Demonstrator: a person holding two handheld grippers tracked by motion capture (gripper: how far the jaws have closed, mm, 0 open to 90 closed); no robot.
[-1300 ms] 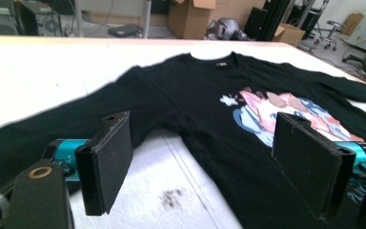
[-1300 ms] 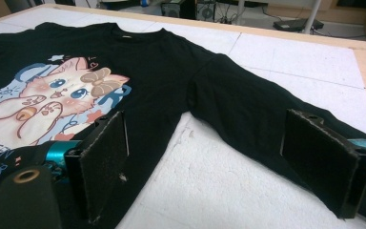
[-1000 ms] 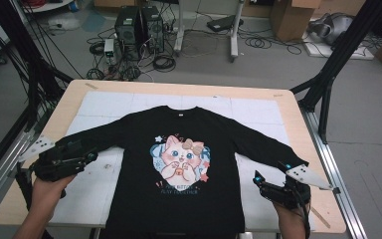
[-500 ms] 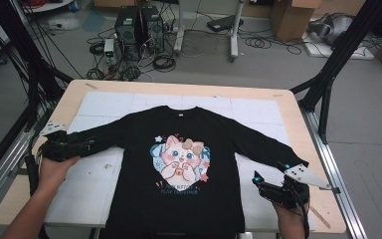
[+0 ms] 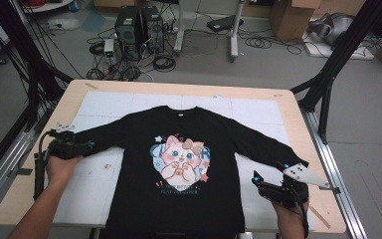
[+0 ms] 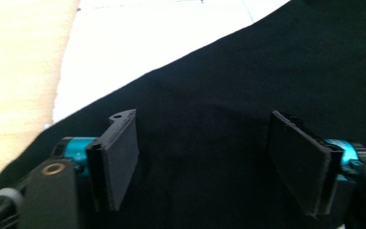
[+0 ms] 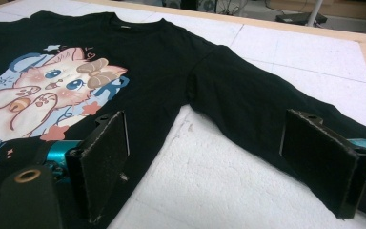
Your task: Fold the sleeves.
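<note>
A black long-sleeved shirt [image 5: 179,124] with a cartoon cat print [image 5: 179,159] lies flat, face up, on a white mat [image 5: 109,104]. My left gripper [image 5: 85,146] rests low at the end of the left sleeve [image 5: 104,135]. In the left gripper view its jaws [image 6: 202,129] straddle the black sleeve cloth [image 6: 209,76]; they have just been closing a little, but the pads stand apart from the cloth. My right gripper [image 5: 259,185] sits near the table's front right, open [image 7: 205,124], between the shirt's hem and the right sleeve [image 7: 257,95], holding nothing.
The mat covers a wooden table [image 5: 298,114] with bare edges left and right. Black frame posts [image 5: 328,84] stand at the table's sides. Computers [image 5: 139,25], cables and cardboard boxes [image 5: 291,17] lie on the floor beyond the far edge.
My left gripper has moved away from the person and down onto the end of the left sleeve. The right gripper has stayed where it was.
</note>
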